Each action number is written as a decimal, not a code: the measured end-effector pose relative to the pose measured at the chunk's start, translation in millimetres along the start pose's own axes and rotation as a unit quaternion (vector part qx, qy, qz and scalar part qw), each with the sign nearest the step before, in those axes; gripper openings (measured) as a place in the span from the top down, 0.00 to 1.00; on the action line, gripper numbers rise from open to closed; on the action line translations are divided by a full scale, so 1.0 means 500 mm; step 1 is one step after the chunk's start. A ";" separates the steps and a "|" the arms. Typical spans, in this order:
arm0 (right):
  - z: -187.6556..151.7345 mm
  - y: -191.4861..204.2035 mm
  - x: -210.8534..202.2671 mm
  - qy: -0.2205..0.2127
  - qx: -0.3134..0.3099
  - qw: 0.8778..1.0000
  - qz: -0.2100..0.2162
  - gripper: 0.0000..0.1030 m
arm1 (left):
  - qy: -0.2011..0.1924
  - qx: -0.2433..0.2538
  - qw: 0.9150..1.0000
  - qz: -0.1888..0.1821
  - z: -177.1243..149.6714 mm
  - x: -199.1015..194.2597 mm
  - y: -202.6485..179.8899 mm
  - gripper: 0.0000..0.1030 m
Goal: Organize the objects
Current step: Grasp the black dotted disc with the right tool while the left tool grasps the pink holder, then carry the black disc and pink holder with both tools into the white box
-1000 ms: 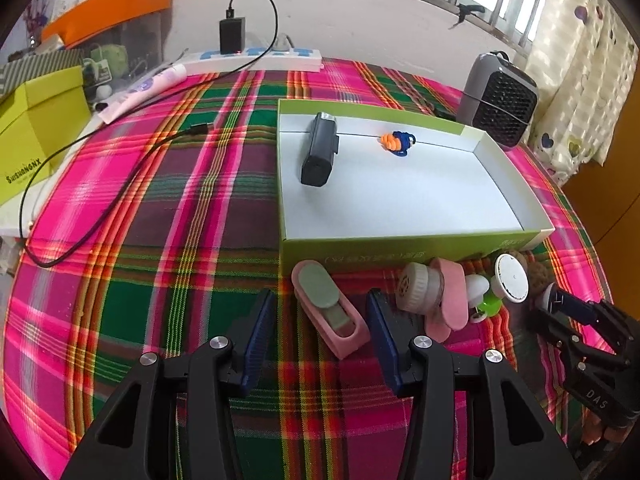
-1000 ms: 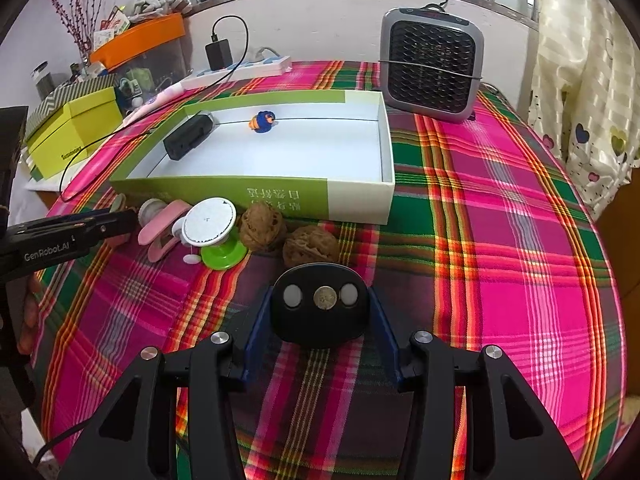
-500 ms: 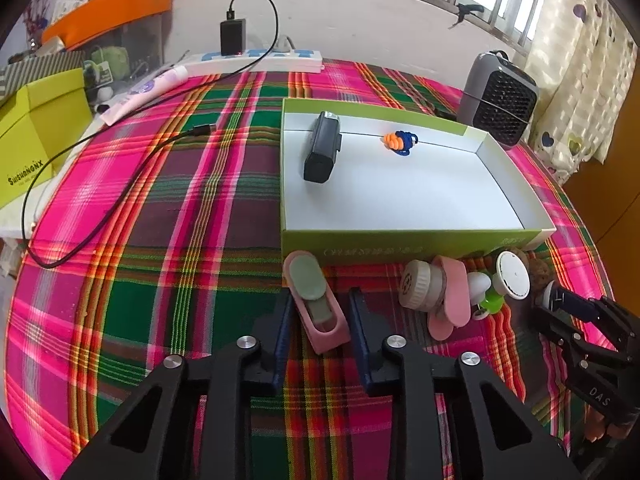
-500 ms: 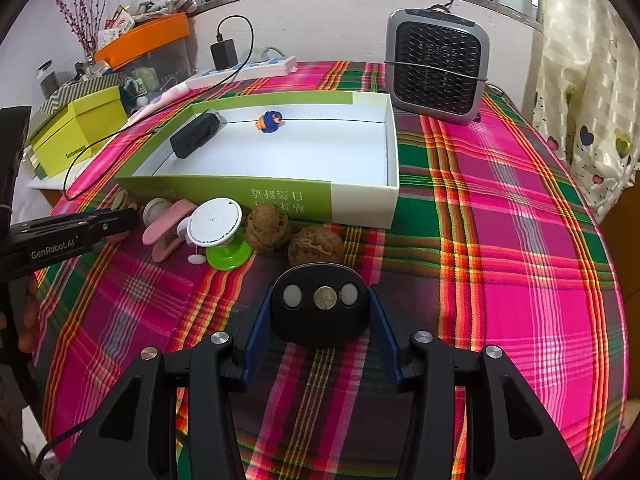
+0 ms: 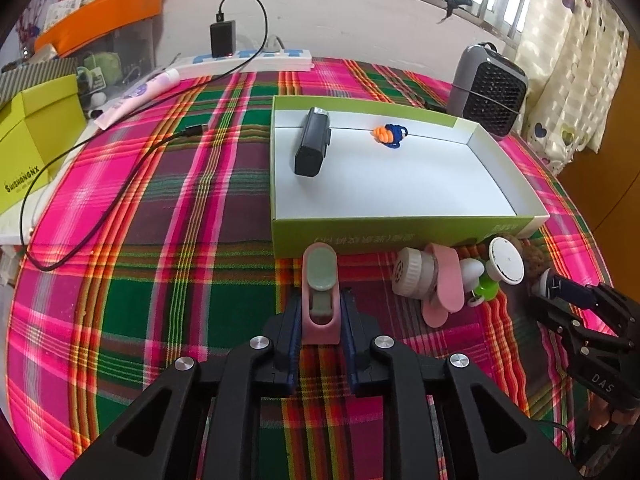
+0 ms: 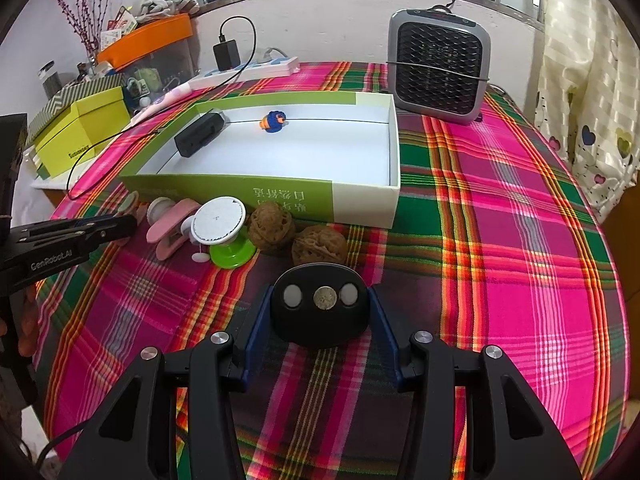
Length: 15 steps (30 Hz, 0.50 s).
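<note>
My left gripper [image 5: 319,322] is shut on a pink clip with a grey-green pad [image 5: 320,288], on the plaid cloth just in front of the green-sided white tray [image 5: 400,230]. The tray holds a black block [image 5: 312,142] and a small orange and blue toy [image 5: 390,134]. My right gripper [image 6: 320,320] is shut on a black oval object with two white dots and a coin-like disc [image 6: 320,304], near two walnuts [image 6: 298,236]. In the right wrist view the tray [image 6: 280,196] stands behind them.
A white jar [image 5: 412,274], a second pink clip [image 5: 446,284] and a white disc on a green base [image 6: 224,232] lie in front of the tray. A grey heater [image 6: 438,72], a power strip [image 5: 256,58], a black cable [image 5: 100,184] and yellow-green boxes [image 5: 32,136] ring the table.
My left gripper moved forward over the pink clip and closed on it; the clip now points straight at the tray. The right gripper kept its hold and drew back slightly.
</note>
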State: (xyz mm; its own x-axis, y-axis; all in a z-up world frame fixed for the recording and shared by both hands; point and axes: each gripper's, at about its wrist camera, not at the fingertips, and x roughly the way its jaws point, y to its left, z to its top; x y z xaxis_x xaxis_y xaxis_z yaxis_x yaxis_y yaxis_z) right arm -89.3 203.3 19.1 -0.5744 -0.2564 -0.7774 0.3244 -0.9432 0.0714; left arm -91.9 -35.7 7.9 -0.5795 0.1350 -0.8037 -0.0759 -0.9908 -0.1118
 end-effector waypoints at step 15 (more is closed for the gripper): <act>0.000 0.002 0.000 0.000 -0.002 1.000 -0.001 0.53 | -0.002 0.005 1.000 0.005 0.005 -0.001 0.000 0.85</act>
State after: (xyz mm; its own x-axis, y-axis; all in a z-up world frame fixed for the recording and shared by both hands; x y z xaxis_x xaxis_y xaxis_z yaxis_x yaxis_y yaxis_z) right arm -89.0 202.2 19.3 -0.5751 -0.2538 -0.7777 0.3255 -0.9431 0.0671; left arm -93.9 -35.8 9.7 -0.5836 0.1259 -0.8022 -0.0779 -0.9920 -0.0990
